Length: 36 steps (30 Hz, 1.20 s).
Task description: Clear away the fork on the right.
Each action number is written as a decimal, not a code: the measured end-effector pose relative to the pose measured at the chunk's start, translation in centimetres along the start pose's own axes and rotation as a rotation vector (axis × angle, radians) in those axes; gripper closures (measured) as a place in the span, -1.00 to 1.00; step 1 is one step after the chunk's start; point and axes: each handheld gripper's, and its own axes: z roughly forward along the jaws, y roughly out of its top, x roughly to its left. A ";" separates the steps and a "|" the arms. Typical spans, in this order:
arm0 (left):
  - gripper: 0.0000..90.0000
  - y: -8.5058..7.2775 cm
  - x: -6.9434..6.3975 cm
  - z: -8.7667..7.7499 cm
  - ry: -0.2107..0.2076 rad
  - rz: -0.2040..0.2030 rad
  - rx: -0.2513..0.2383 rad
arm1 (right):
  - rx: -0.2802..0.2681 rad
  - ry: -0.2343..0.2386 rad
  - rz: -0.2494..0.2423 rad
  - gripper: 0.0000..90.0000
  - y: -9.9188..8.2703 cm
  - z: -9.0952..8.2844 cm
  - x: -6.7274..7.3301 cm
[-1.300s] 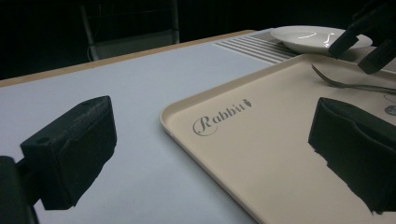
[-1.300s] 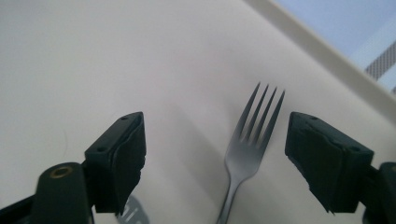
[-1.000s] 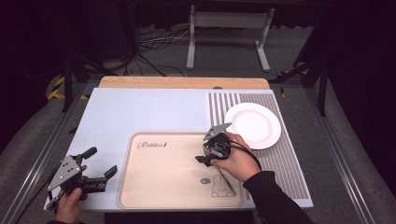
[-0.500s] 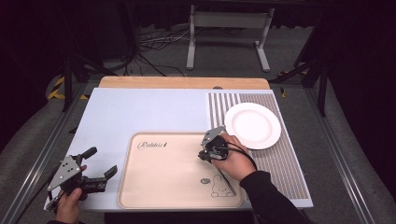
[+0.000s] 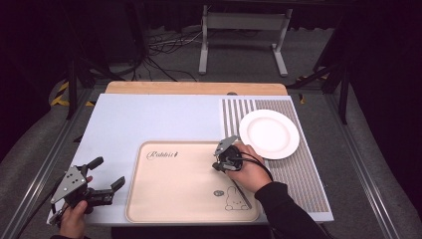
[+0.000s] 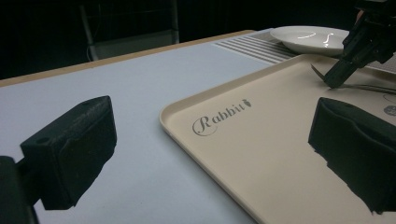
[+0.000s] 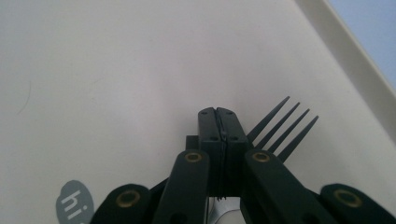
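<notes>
A beige tray (image 5: 174, 199) printed "Rabbit" lies at the front of the table. A fork (image 7: 280, 126) lies on its right part, tines pointing away past the jaw tips, and shows as a thin dark shape (image 6: 322, 74) in the left gripper view. My right gripper (image 5: 217, 164) points down at the tray; its jaws have just been closing and now meet on the fork's neck (image 7: 218, 116). My left gripper (image 5: 108, 172) rests at the table's front left corner, open, nothing between its jaws (image 6: 210, 154).
A white plate (image 5: 268, 133) sits on a striped mat (image 5: 298, 174) to the right of the tray. The table is covered by a pale blue sheet (image 5: 149, 119). A metal stand (image 5: 241, 22) and cables lie on the floor behind.
The right gripper has tipped lower onto the tray and shifted slightly left. The left gripper has stayed put.
</notes>
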 end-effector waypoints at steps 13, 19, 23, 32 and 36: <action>-0.96 0.0 0.0 0.0 0.002 0.000 -0.004 | 0.008 -0.016 0.027 1.00 -0.5 -0.1 -0.6; -0.96 0.0 -0.1 0.0 -0.001 0.000 -0.004 | 0.009 -0.031 0.045 1.00 -0.7 -0.2 -1.0; -0.96 0.0 0.0 0.0 0.000 0.000 -0.005 | 0.005 -0.040 0.062 1.00 -1.0 -0.4 -1.3; -0.96 0.0 -0.1 0.0 -0.001 -0.001 -0.004 | 0.011 -0.064 0.097 1.00 -1.4 -0.7 -1.9; -0.96 0.0 -0.1 0.0 -0.001 -0.001 -0.004 | 0.012 -0.072 0.106 1.00 -1.6 -0.8 -2.1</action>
